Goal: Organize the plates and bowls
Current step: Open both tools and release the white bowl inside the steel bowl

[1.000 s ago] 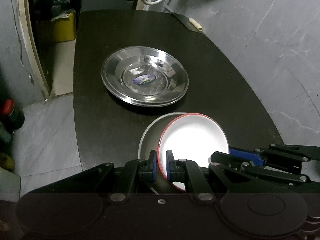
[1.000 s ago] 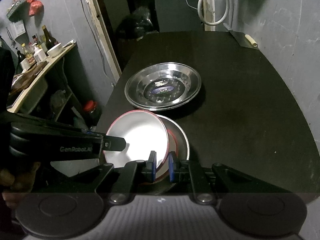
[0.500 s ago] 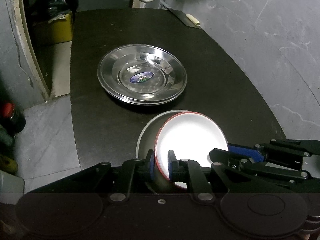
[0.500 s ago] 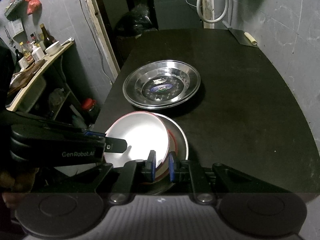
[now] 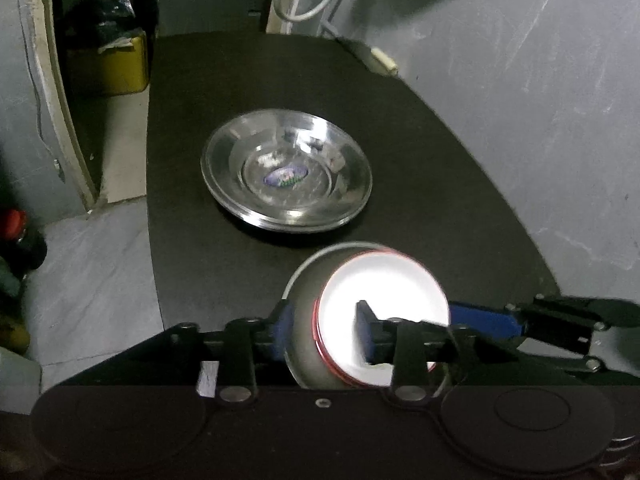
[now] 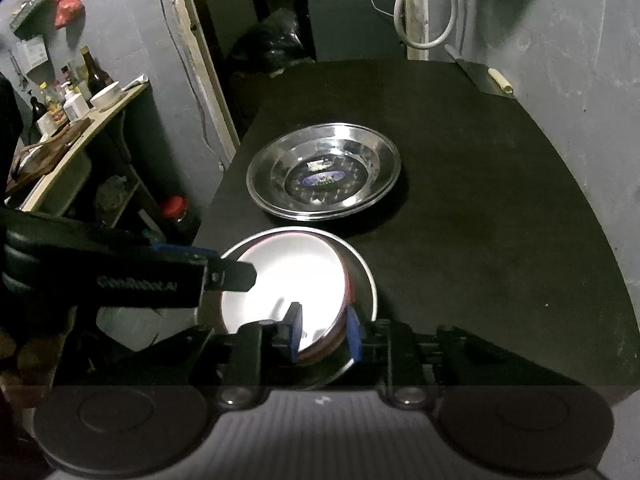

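Now left gripper (image 5: 324, 330) spread, fingers straddling white bowl's (image 5: 384, 304) near wall. Right gripper (image 6: 326, 334) parted, fingers astride red rim. Bowl nested in steel bowl (image 6: 366, 276). Beyond: steel plate (image 6: 324, 174), blue sticker (image 6: 322, 179), unreadable.

Bare black table (image 6: 480, 200) right of the steel plate (image 6: 323, 172); wall (image 6: 580, 60) bounds it.

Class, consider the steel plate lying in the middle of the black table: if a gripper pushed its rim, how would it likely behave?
The steel plate looks rigid and thin, so probably light. Its shiny base on the smooth black table suggests it would slide rather than tip. The low, flared rim gives fingers little to catch, so it may slip.
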The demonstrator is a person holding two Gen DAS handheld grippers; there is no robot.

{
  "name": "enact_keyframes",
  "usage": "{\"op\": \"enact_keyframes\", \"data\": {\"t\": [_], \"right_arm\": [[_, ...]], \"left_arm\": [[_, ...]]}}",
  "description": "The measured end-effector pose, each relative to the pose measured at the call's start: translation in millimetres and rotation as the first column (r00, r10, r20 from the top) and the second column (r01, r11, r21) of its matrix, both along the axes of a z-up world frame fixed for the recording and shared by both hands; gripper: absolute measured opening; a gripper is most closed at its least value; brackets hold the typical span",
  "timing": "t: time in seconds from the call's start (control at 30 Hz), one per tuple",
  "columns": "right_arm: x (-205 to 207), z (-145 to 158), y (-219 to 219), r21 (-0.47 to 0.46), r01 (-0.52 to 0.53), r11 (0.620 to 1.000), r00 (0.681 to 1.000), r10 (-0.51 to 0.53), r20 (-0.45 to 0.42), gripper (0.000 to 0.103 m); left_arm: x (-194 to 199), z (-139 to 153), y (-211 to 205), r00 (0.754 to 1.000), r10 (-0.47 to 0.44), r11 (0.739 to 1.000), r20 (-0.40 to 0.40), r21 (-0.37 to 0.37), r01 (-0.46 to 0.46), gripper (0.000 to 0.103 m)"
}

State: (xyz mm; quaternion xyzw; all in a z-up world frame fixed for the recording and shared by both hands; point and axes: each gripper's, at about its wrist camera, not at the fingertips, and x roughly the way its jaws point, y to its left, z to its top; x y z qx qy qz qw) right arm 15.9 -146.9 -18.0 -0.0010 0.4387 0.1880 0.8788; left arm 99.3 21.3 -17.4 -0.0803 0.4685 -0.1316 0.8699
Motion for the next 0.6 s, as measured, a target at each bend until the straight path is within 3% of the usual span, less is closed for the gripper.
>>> {"op": "enact_keyframes", "data": {"t": [0.03,0.23,0.37,0.43,0.6], "right_arm": [[-0.6,0.6,0.0,0.002,0.000,1.000,1.000,0.000,0.003,0.037],[-6.5,5.6,0.4,0.001,0.010,1.000,1.000,-0.010,0.030,0.067],[-5.8,13.8,-3.2,0.019,0.025,1.000,0.997,-0.026,0.076,0.091],[-1.5,20.6,-6.9,0.037,0.038,0.999,0.995,-0.041,0.096,0.100],[4.6,29.8,-14.0,0.039,0.021,0.999,0.990,-0.026,0.138,0.103]], "left_arm": [[-1.4,2.8,3.1,1.000,0.007,1.000,0.019,-0.015,-0.006,0.057],[-9.5,16.9,19.9,0.993,0.058,0.994,0.108,-0.102,-0.047,0.082],[-15.1,29.3,28.1,0.982,0.097,0.993,0.163,-0.076,-0.086,0.100],[-17.9,36.1,32.8,0.972,0.127,0.991,0.196,-0.058,-0.118,0.102],[-25.0,47.6,35.0,0.950,0.183,0.983,0.253,-0.013,-0.186,0.102]]}}
